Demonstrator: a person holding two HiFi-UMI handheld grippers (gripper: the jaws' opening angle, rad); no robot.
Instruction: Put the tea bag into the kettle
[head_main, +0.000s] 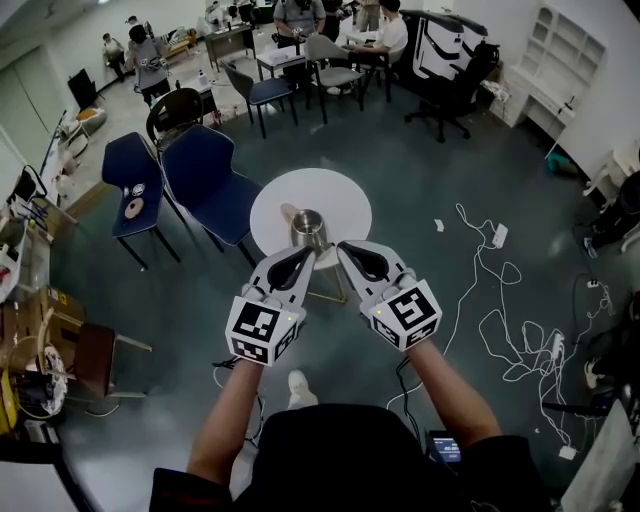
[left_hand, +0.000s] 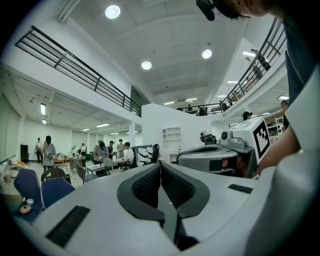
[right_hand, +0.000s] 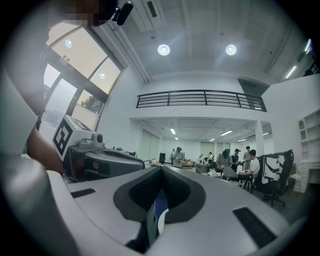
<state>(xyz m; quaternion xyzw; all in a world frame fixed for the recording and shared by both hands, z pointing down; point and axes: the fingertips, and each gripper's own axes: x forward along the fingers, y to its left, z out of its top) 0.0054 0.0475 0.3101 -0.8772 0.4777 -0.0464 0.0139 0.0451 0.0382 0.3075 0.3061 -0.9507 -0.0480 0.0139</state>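
Gleaming steel kettle (head_main: 309, 230) on round white table (head_main: 345, 198)

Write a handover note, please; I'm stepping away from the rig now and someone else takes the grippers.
Left gripper: jaws together, empty.
Right gripper: jaws together, empty.
Both are held up by the round white table.
The metal kettle stands on that table. A tan item beside it may be the tea bag, unclear.
Done: nothing grasped yet.
Left: grasp the tea bag, put it into the metal kettle.
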